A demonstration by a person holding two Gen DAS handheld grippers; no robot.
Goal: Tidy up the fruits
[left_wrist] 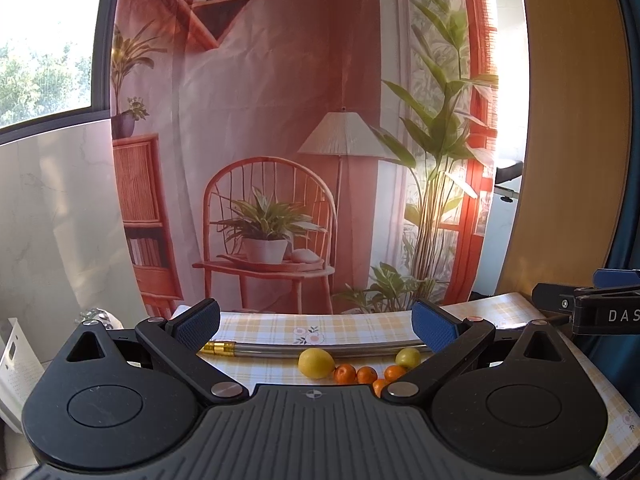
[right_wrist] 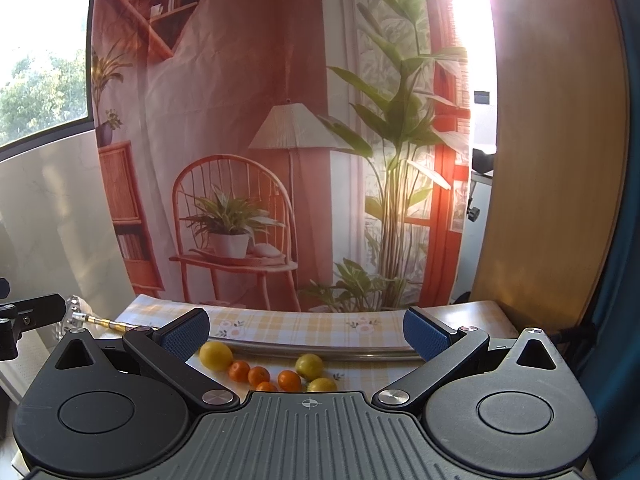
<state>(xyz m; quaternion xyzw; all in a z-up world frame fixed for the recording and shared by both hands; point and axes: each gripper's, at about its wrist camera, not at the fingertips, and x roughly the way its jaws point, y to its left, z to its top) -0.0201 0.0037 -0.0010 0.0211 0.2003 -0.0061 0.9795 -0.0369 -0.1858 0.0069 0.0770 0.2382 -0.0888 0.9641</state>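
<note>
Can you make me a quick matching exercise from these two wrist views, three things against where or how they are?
Things:
1. large lemon
2. metal tube
3. right gripper

Descriptions:
A. open, holding nothing
B. leftmost fruit in the group
C. lies across the checked cloth behind the fruit

Pairs: 1-B, 2-C, 3-A

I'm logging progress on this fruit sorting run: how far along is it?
Nothing looks done. The lemon, the small oranges and the yellow-green fruits lie loose together on the checked tablecloth, beside a metal hose. In hand: nothing; the left claw and right claw are both open and empty. All the grouping remains.
</note>
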